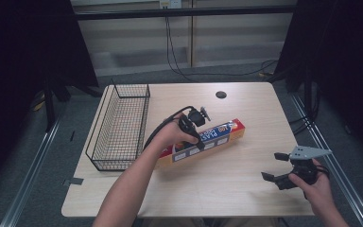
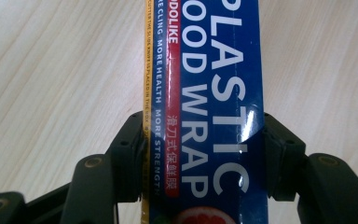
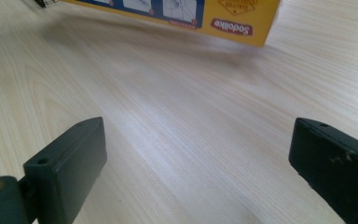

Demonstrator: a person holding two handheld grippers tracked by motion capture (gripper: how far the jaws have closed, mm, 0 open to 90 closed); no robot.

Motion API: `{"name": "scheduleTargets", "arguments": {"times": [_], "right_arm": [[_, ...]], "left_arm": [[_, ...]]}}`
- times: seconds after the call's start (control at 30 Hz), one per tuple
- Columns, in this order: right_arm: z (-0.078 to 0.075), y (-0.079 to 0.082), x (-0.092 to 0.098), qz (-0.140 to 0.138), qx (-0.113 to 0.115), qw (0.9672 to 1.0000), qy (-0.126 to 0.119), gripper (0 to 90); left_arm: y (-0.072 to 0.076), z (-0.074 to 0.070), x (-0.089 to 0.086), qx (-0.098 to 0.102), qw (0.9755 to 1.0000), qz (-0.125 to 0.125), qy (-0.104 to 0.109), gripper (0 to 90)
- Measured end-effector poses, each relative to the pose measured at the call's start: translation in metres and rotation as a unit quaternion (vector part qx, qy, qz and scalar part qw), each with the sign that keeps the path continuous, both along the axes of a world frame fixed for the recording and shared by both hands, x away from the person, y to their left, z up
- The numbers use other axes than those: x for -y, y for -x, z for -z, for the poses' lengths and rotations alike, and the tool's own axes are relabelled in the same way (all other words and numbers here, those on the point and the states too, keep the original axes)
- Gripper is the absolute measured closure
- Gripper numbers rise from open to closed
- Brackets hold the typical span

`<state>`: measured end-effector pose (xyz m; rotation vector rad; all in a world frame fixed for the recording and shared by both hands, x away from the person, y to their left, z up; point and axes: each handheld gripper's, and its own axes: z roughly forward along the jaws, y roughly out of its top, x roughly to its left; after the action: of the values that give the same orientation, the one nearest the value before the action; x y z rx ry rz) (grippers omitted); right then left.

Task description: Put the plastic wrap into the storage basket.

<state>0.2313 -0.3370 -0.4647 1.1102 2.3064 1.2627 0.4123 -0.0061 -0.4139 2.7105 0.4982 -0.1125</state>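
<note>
Gripping the wrap box across its width with my left gripper, I have both jaws pressed against its long sides, one on the yellow edge, one on the blue face. In the high view the box lies diagonally near the middle of the table, just beside the wire basket, with my left hand over its nearer half. I cannot tell from these views whether it is lifted or only clamped where it rests.

My right gripper sits well apart, low near the table's right front edge, jaws spread wide and empty; its own view looks along the wood toward the box's yellow end.

The main risk I see is leverage. My hold seems off-centre on a long, light carton, so if I raise it the far end may sag or swing and the box could twist out between the jaws. Squeezing harder could crush the thin cardboard instead. If the basket is the goal, which is only my guess, a swinging end could catch its rim and tip the box onto the table.
</note>
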Motion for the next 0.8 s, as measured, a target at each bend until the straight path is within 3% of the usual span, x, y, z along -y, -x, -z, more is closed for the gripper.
{"name": "scheduleTargets", "arguments": {"times": [0.13, 0.37, 0.8], "right_arm": [[0.0, 0.0, 0.0, 0.0, 0.0, 1.0, 0.0, 3.9], [0.0, 0.0, -0.001, -0.001, 0.0, 1.0, -0.001, 3.9], [0.0, -0.001, -0.003, -0.003, -0.001, 1.0, 0.001, 3.9]], "left_arm": [[-0.001, -0.013, -0.011, -0.003, 0.9998, -0.02, 0.002, 43.3], [-0.003, -0.029, -0.026, 0.009, 0.9992, -0.039, 0.001, 43.2], [-0.005, -0.048, -0.048, 0.014, 0.9971, -0.075, -0.001, 43.2]]}}
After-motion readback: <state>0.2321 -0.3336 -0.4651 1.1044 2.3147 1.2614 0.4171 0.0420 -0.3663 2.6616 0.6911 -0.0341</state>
